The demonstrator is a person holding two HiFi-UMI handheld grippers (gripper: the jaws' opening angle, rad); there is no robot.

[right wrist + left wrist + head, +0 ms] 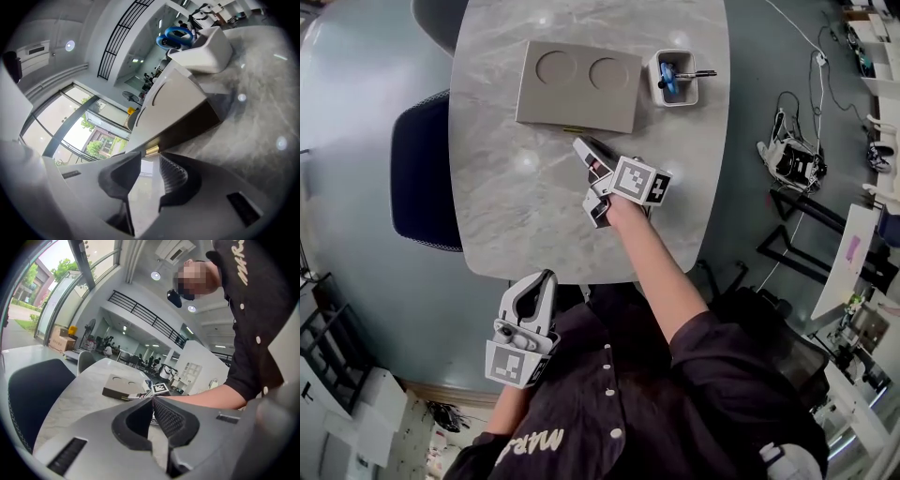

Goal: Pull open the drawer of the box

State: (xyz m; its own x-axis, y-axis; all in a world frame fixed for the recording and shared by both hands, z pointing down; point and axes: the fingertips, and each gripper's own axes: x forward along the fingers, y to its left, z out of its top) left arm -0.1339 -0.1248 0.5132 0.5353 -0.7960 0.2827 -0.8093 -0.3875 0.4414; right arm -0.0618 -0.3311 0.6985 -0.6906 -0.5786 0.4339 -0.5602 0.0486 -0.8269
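— At the far left, beside the marble table (pixel 502 216), what?
— Dark chair (pixel 427 183), pushed up against the rim.
— Next along, below the near edge?
— Left gripper (pixel 546 277), held off the table in front of a dark shirt (pixel 609 394), pointing toward the table. Clenched tip to tip, nothing pinched between.
— On to the box?
— Flat beige box (pixel 579 98), lying on the far half of the table, two round hollows in its top. Drawer (pixel 192 124) looking flush with the dark near side, not pulled out. Small brass handle (pixel 152 150) sticking out of that side.
— And the right gripper?
— Right gripper (pixel 591 178), over the table just on the near side of the box, carried by a bare forearm (pixel 661 272) reaching across the near edge, aimed at the drawer front. Released: pads standing apart, grasping nothing. Handle just ahead of the tips, in line with the gap, not between the pads.
— Farthest right on the table?
— White cup (pixel 677 99), just beside the box's right end, not touching it. Something blue (pixel 667 75) and a dark pen (pixel 698 73) inside, pen poking out over the right rim.
— Past the table?
— Grey floor (pixel 750 112), with cables (pixel 787 155) and black stands (pixel 797 230) well apart from the table.
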